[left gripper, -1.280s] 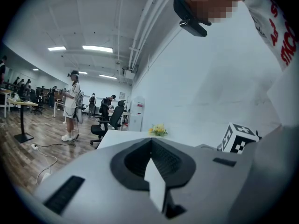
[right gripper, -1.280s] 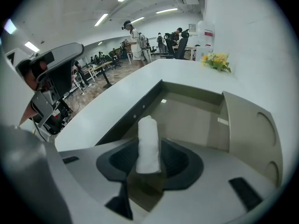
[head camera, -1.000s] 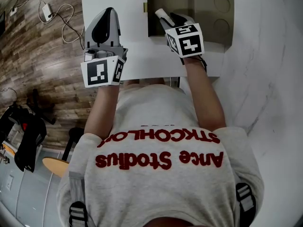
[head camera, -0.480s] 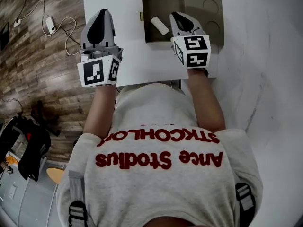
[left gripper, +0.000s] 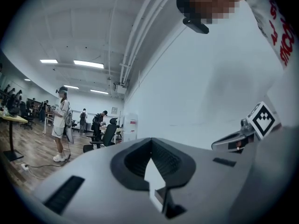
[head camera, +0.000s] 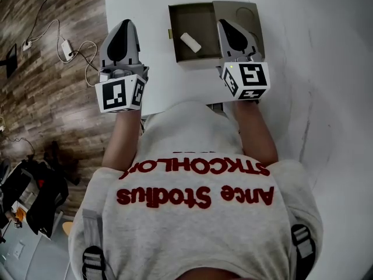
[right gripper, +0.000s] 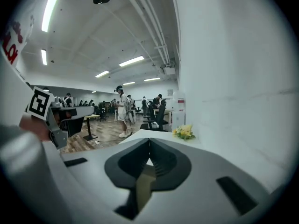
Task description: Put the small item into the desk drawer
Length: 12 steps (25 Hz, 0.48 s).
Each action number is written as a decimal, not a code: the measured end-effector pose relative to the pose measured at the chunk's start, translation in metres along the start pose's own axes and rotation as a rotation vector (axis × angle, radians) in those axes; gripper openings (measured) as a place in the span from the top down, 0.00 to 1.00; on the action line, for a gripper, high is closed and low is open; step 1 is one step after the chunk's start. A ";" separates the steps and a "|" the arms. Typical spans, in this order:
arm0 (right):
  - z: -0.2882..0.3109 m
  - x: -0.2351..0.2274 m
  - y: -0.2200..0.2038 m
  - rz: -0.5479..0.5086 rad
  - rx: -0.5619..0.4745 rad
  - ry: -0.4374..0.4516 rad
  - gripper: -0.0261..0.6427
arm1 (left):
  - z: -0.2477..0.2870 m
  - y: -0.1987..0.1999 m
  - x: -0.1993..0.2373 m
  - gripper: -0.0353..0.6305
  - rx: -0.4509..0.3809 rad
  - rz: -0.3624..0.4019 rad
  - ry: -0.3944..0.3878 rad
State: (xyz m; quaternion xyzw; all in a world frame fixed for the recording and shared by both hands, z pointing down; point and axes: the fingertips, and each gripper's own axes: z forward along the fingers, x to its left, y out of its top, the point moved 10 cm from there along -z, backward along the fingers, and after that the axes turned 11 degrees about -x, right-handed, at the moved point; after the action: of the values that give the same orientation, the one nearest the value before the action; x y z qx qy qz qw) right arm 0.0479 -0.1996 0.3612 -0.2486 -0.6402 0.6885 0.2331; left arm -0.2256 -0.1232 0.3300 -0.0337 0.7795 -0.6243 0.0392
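The small white item (head camera: 190,42) lies inside the open olive desk drawer (head camera: 173,39), which juts from the white desk (head camera: 145,16). My right gripper (head camera: 224,23) hovers over the drawer's right side, apart from the item. Its jaws have just been closing and now stand shut with nothing between them (right gripper: 148,141). My left gripper (head camera: 123,23) hangs over the desk's left part, shut and empty (left gripper: 150,140). Each gripper shows at the edge of the other's view: the right gripper (left gripper: 243,136) and the left gripper (right gripper: 60,115).
On the wooden floor to the left lie a power adapter and cables (head camera: 67,50). A white wall runs along the right. A small bunch of yellow flowers (right gripper: 183,132) sits at the desk's far end. People and office chairs stand far off.
The right gripper let the white item go into the drawer, shut its jaws and lifted back toward me. The left gripper rose a little too.
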 end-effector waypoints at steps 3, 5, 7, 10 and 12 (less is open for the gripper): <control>-0.010 -0.001 0.013 0.012 -0.054 -0.011 0.95 | -0.001 0.010 0.000 0.94 -0.018 0.006 -0.013; -0.016 0.000 0.021 0.001 -0.081 -0.019 0.95 | -0.001 0.016 0.000 0.94 -0.029 0.010 -0.023; -0.022 0.000 0.028 -0.007 -0.104 -0.025 0.95 | -0.002 0.020 -0.002 0.94 -0.035 0.015 -0.034; -0.030 0.001 0.038 -0.020 -0.130 -0.027 0.95 | -0.006 0.025 -0.006 0.94 -0.038 0.026 -0.054; -0.035 0.003 0.044 -0.027 -0.146 -0.027 0.95 | -0.009 0.028 -0.009 0.94 -0.038 0.029 -0.062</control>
State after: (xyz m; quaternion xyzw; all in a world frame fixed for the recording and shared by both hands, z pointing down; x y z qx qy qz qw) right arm 0.0675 -0.1741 0.3154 -0.2472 -0.6949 0.6401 0.2150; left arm -0.2180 -0.1080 0.3052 -0.0427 0.7899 -0.6076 0.0718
